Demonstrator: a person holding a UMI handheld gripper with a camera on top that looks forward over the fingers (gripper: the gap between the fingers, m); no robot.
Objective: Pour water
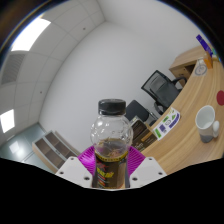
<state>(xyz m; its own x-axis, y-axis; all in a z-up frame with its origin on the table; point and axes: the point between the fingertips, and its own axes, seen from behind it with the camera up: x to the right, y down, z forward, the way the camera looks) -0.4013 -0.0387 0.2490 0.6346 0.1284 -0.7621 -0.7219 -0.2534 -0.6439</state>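
Gripper (111, 172) around bottle (110, 135), base hidden.

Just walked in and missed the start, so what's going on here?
A person's handheld gripper is shut on a clear bottle with a black cap, holding it upright and lifted, with the ceiling showing behind it. To one side lies a wooden table with a white cup on it. No water is pouring at this moment, and the cap looks to be on.

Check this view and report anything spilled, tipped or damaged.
Nothing stands out. The capped bottle sits upright in the tongs, and the white cup stands upright on the wooden table. No spill visible.
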